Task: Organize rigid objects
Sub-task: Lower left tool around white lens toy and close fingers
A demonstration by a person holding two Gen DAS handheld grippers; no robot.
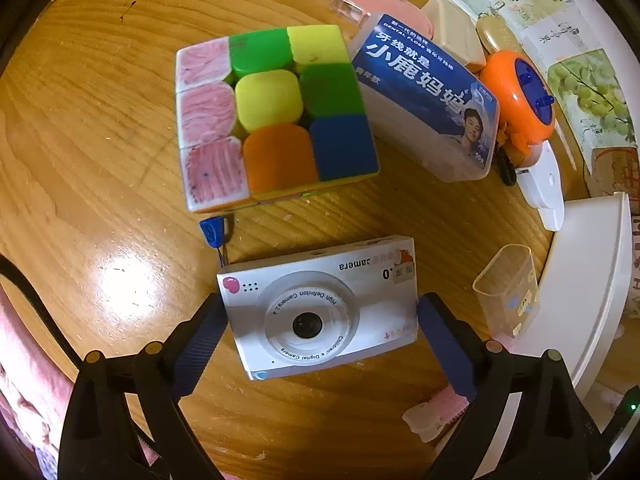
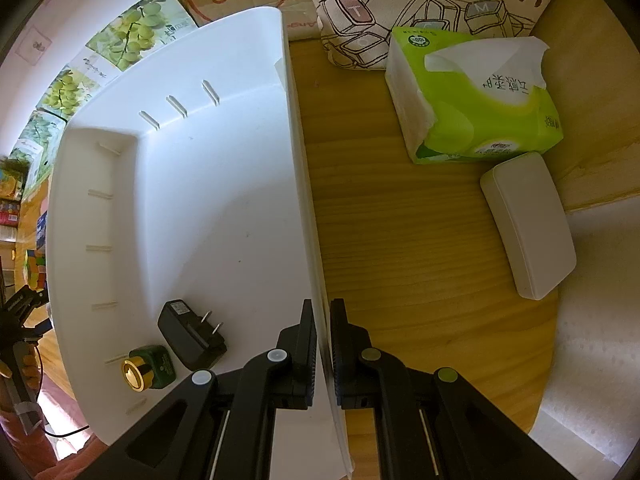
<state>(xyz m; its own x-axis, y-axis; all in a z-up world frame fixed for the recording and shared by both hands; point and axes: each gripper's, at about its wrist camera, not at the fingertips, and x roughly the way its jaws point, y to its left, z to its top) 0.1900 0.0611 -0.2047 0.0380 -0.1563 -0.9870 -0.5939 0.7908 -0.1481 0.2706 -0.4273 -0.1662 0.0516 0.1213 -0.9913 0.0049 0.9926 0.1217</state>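
Observation:
A white children's digital camera lies on the wooden table, between the two fingers of my left gripper, whose pads stand at its short ends; the jaws look open around it. Beyond it sit a colourful puzzle cube and a blue-lidded dental floss box. My right gripper is shut on the right wall of a white bin. In the bin lie a black plug adapter and a green jar with a gold cap.
An orange and blue toy, a clear plastic cup, a pink item and the bin's rim lie to the right. A green tissue pack, a white case and a printed bag sit right of the bin.

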